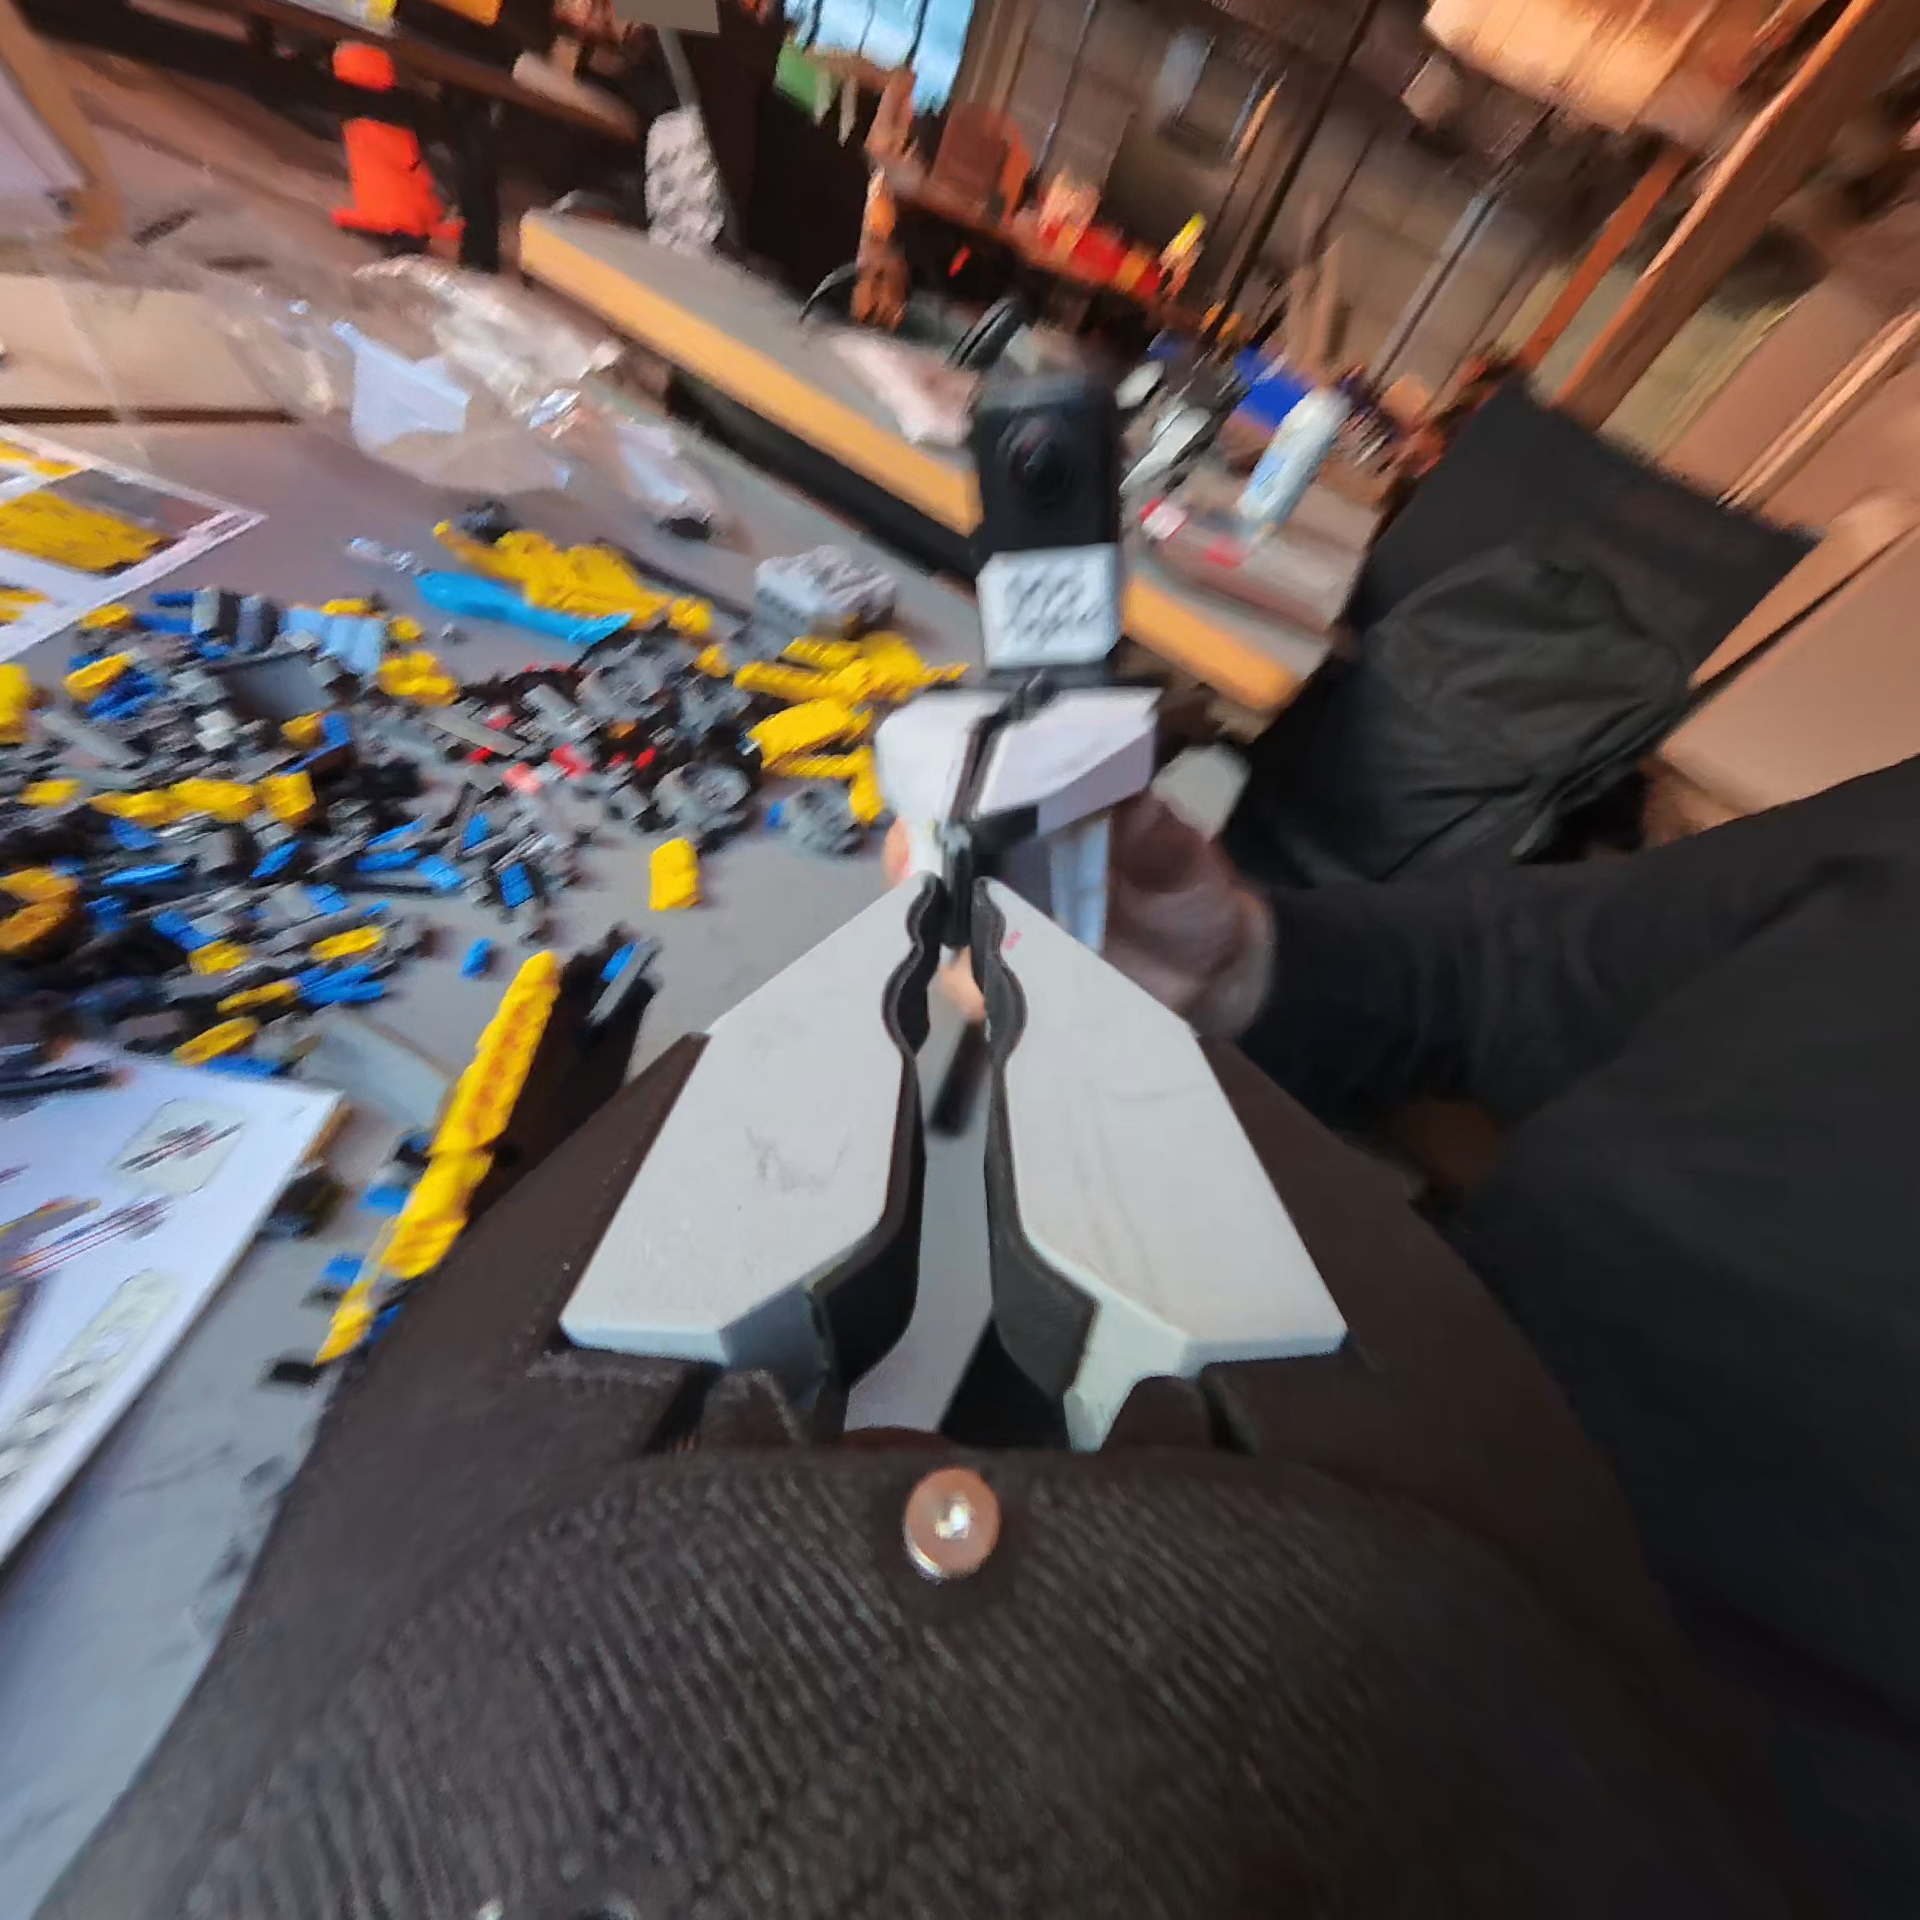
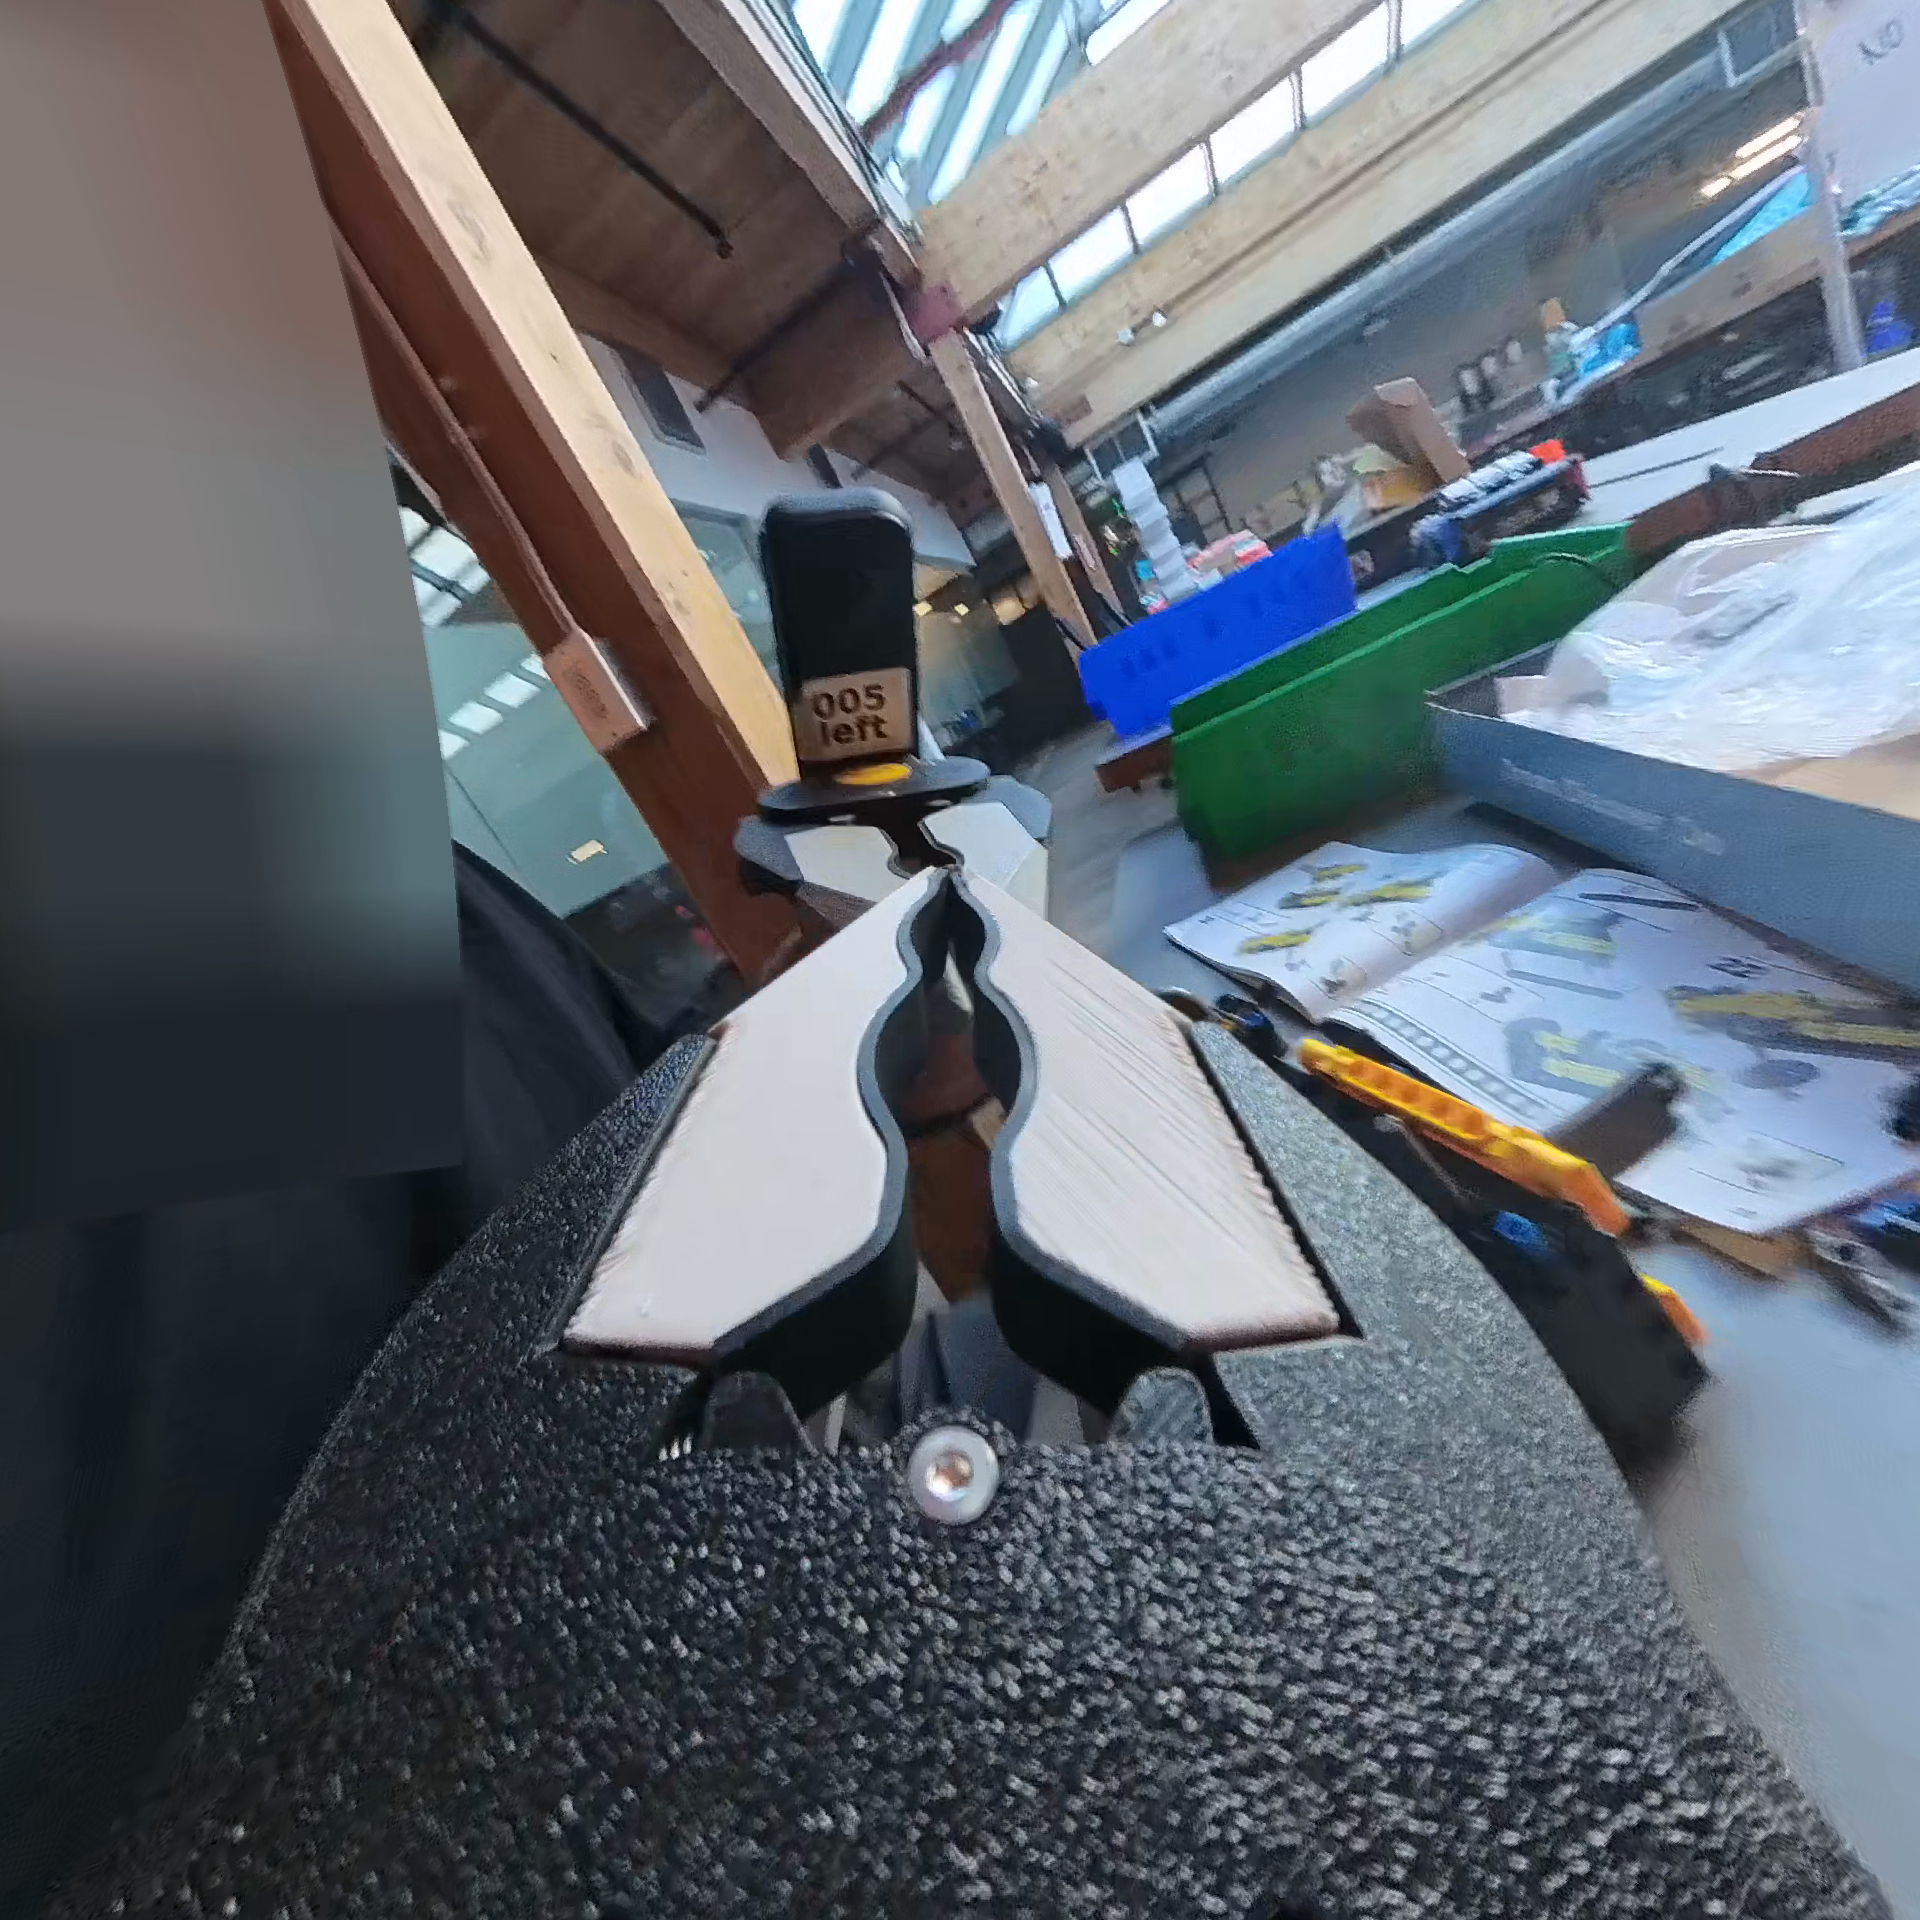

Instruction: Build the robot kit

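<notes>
Facing each other tip to tip above the grey surface [image 1: 727, 966], the two grippers nearly meet: the left gripper [image 1: 951, 894] has its jaws drawn almost together with only a thin slit between the wavy black pads, and nothing is visibly held in them. The right gripper [image 2: 951, 878] likewise has its jaws closed at the tips, with a curved gap farther back that holds nothing. In the left wrist view the right gripper stands just beyond the tips, held by a hand [image 1: 1184, 914] in a black sleeve [image 1: 1558, 956], with a black camera [image 1: 1044, 468] on top. In the right wrist view the left gripper carries a similar black camera [image 2: 840, 603] above a small label. A scattered pile of yellow, blue and grey building-brick parts [image 1: 416, 748] lies on the surface to the left, with a long yellow beam [image 1: 488, 1101] nearer and printed sheets [image 1: 114, 1226] beside it. An open instruction booklet [image 2: 1558, 997] lies beside a yellow-and-black assembly [image 2: 1486, 1153]. Clear plastic bags [image 1: 447, 384] sit farther off, near green bins [image 2: 1351, 707] and a blue bin [image 2: 1216, 634].
</notes>
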{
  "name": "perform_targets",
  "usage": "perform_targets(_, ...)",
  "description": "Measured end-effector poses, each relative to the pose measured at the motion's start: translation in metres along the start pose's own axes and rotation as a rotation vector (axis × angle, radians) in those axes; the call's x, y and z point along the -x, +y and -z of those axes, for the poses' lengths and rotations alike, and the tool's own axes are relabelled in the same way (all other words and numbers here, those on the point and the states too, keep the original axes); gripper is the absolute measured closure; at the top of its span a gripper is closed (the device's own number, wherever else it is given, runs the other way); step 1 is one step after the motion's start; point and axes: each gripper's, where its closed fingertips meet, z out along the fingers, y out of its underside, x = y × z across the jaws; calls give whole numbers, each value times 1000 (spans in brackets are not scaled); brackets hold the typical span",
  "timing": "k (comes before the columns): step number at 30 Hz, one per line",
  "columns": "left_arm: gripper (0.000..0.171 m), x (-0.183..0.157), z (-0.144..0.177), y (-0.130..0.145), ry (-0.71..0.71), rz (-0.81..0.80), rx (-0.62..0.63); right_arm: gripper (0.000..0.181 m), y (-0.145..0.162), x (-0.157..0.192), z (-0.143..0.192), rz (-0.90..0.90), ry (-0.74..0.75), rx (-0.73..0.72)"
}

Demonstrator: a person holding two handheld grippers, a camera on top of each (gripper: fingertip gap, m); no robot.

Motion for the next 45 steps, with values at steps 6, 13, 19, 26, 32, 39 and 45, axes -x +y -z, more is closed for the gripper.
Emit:
perform_targets(6, 171, 26, -4, 24, -247, -277, 218, 162, 7, -19, 13, 353, 253, 281)
perform_targets(13, 171, 28, -11, 34, -304, -381, 293, 177, 24, -17, 9, 435, 261, 391)
perform_targets(19, 171, 27, -12, 37, -317, -413, 317, 170, 31, -18, 9, 392, 230, 414)
perform_targets(26, 171, 27, -10, 41, -316, -421, 329, 177, 35, -19, 13, 405, 214, 433)
perform_targets(32, 170, 21, -6, 33, -275, -383, 246, 178, 26, -17, 16, 356, 198, 377)
perform_targets(39, 170, 15, -5, 37, -195, -342, 217, 169, 33, -14, 26, 293, 180, 430)
perform_targets(45, 170, 3, 3, 59, -167, -407, 233, 152, 101, -20, 113, 307, 358, 847)
